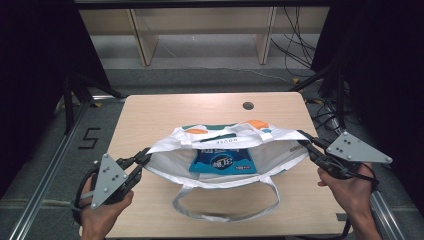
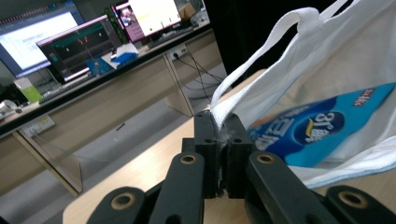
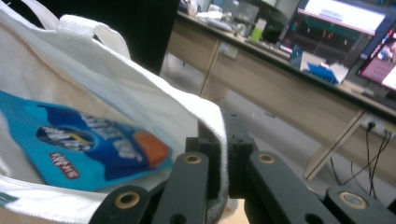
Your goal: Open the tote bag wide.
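the white tote bag (image 1: 220, 150) lies open on the wooden table (image 1: 150, 115), stretched between both grippers. the left gripper (image 1: 145, 157) is clamped on its left rim, the right gripper (image 1: 303, 140) on its right rim. a blue snack packet (image 1: 223, 162) sits inside the bag.

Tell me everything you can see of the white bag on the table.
The white bag looks like soft woven fabric, with orange and green print on its far side. It lies on the wooden table, its mouth pulled wide open. The left gripper and the right gripper each pinch one end of its rim. One strap handle lies slack on the table. A blue packet lies inside.
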The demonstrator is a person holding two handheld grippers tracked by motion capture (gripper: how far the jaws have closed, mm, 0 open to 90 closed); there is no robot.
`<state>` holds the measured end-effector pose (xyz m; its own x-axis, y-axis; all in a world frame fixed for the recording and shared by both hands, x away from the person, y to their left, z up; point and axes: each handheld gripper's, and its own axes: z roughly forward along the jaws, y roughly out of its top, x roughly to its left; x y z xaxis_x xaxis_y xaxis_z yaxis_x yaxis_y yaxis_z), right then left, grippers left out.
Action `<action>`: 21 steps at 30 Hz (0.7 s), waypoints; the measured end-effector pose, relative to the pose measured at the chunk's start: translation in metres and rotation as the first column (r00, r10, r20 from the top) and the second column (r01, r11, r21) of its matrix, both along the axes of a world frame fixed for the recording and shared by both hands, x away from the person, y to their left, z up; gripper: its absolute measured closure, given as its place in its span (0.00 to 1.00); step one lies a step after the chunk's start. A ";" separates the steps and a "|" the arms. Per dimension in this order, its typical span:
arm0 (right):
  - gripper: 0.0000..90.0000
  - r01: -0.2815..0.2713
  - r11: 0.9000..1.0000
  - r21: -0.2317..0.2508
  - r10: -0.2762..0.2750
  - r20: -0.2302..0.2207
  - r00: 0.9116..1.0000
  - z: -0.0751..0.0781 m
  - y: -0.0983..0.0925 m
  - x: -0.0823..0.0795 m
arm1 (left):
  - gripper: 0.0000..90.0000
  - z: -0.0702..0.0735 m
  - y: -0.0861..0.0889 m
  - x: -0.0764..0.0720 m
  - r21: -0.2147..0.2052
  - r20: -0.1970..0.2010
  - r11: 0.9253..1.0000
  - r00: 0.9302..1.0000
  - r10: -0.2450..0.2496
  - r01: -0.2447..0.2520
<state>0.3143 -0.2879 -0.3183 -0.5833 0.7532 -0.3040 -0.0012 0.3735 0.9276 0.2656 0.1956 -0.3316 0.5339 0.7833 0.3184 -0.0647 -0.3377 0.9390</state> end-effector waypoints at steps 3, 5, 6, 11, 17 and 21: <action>0.98 -0.019 1.000 -0.002 0.019 0.010 1.000 0.012 0.000 -0.005 | 0.97 0.015 0.002 -0.007 -0.018 0.040 1.000 0.999 -0.005 0.006; 0.98 -0.032 0.999 -0.012 0.032 0.043 0.999 0.027 -0.001 -0.009 | 0.97 0.026 0.003 -0.010 -0.024 0.068 1.000 0.998 -0.008 0.010; 0.98 -0.036 0.999 -0.020 0.037 0.061 0.997 0.034 -0.001 -0.010 | 0.97 0.031 0.004 -0.011 -0.037 0.080 0.999 0.997 -0.007 0.010; 0.98 -0.071 0.997 -0.022 0.072 0.052 0.996 0.060 0.001 -0.002 | 0.97 0.042 0.010 0.005 -0.135 0.068 0.991 0.998 0.000 0.009; 0.98 -0.049 0.999 -0.012 0.049 0.011 0.999 0.054 0.003 0.019 | 0.96 0.025 0.012 0.029 -0.170 -0.017 0.985 0.999 -0.029 0.026; 0.98 -0.034 0.999 -0.017 0.033 -0.045 0.998 0.029 0.000 0.032 | 0.96 0.003 0.009 0.043 -0.161 -0.107 0.986 0.993 -0.050 0.032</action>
